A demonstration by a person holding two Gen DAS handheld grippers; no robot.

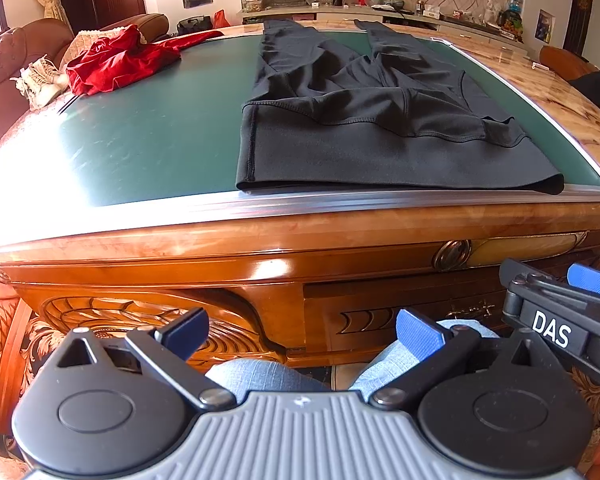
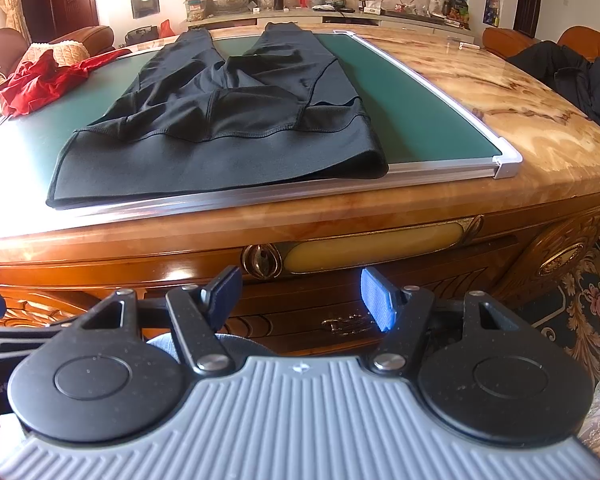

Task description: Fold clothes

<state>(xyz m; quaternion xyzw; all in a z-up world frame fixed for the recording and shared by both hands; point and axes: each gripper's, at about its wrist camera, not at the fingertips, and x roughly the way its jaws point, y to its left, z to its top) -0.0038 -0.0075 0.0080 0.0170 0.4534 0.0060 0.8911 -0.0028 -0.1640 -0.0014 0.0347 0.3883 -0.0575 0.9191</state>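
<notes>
Black leggings [image 1: 364, 120] lie spread flat on a green mat [image 1: 160, 128], waistband at the near edge and legs running away from me. They also show in the right wrist view [image 2: 228, 120] on the mat [image 2: 400, 92]. My left gripper [image 1: 302, 334] is open and empty, held low in front of the table's wooden side, below the waistband. My right gripper [image 2: 302, 300] is open and empty at the same height, also below the table edge. The right gripper's body [image 1: 560, 320] shows at the right of the left wrist view.
A red garment [image 1: 116, 64] lies crumpled at the mat's far left, also in the right wrist view [image 2: 40, 84]. The marble-topped wooden table [image 2: 500, 92] extends right of the mat. Sofas flank the table, one holding dark clothing [image 2: 572, 76]. A cluttered sideboard [image 2: 320, 12] stands behind.
</notes>
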